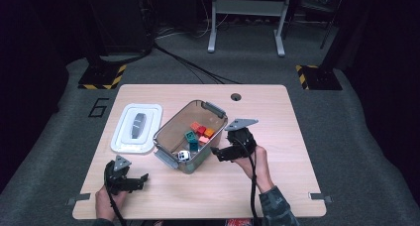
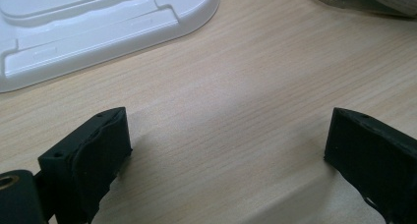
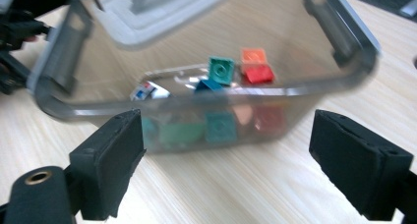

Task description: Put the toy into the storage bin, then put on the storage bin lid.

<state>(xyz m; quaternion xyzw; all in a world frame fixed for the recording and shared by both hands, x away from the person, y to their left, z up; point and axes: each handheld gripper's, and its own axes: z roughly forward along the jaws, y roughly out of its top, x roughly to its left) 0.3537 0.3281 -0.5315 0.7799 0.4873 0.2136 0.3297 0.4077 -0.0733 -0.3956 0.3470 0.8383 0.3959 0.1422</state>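
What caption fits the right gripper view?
Open right gripper faces a clear plastic bin of colourful toy blocks on the light wooden table.

L gripper (image 1: pixel 140 179) low at near left, jaws wide; R gripper (image 1: pixel 216 152) mid-right, jaws wide, nothing between

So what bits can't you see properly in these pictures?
- Blocks in the clear bin, right gripper view: motion blur and the cloudy wall smear the lower ones; no count possible.
- White lid, left gripper view: cut off by the top and left edges.
- Small white piece in the bin, high view: too small to identify.
- Right hand-held gripper, high view: its jaw tips are too dark and small to tell apart.
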